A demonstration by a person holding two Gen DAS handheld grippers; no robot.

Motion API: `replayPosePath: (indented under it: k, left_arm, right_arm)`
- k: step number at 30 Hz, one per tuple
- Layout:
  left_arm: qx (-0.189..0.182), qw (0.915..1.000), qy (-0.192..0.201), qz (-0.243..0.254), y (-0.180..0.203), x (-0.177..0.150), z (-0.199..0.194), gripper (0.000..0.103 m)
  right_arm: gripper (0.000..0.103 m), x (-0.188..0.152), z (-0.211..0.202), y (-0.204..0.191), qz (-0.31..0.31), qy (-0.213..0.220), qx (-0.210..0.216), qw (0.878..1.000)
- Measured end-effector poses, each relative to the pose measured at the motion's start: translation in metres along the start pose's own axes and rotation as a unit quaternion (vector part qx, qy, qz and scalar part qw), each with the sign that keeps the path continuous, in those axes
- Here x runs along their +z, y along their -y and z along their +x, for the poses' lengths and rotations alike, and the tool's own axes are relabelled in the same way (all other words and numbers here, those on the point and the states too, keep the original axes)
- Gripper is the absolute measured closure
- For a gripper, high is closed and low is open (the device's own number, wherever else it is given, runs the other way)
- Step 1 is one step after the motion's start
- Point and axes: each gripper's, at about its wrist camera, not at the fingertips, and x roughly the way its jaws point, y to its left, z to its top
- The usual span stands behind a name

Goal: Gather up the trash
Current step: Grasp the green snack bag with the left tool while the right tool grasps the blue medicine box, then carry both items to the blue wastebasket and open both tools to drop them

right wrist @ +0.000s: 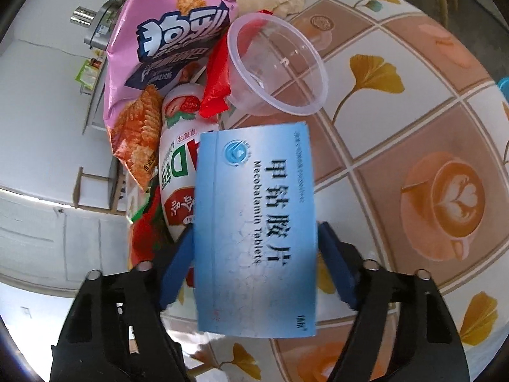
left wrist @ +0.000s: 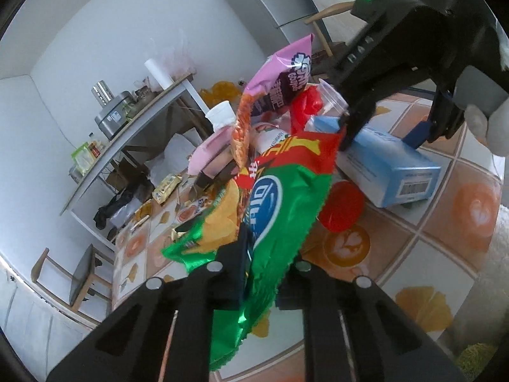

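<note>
My left gripper (left wrist: 264,270) is shut on a crumpled green and red chip bag (left wrist: 286,191), which rises between its black fingers. A blue medicine box (right wrist: 254,222) lies lengthwise between the blue pads (right wrist: 176,267) of my right gripper (right wrist: 254,245), and both pads sit against its long sides. In the left wrist view, the right gripper (left wrist: 380,138) straddles the same blue box (left wrist: 391,165) on the table. Behind it are a pink snack bag (right wrist: 159,47), a clear plastic cup (right wrist: 276,70), a strawberry drink bottle (right wrist: 178,165) and a red wrapper (right wrist: 216,89).
The table (right wrist: 413,127) has a tiled cloth printed with coffee cups and yellow leaves. A red round lid (left wrist: 342,207) and a white paper cup (left wrist: 221,114) sit among the litter. A shelf with pots (left wrist: 127,133), a chair (left wrist: 79,277) and a fridge (left wrist: 264,0) stand beyond.
</note>
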Motion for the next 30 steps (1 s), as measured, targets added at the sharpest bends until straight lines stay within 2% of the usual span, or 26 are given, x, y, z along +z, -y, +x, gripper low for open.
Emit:
replayPosePath:
  k: [12,20,30]
  left_arm:
    - [0.014,0.9999,0.007,0.003,0.001,0.014,-0.04,0.096]
    - [0.005,1.0,0.005,0.0,0.0,0.02,-0.068,0.096]
    - [-0.009,0.9995,-0.006,-0.028,-0.011,0.022,-0.097,0.096]
  right_arm:
    - [0.034,-0.003,-0.044,0.049,0.009,0.014,0.045,0.999]
    - [0.034,-0.003,-0.047,0.079,0.015,0.019,0.068,0.997]
    - [0.034,0.011,-0.082,0.124,0.017,0.029,0.097,0.995]
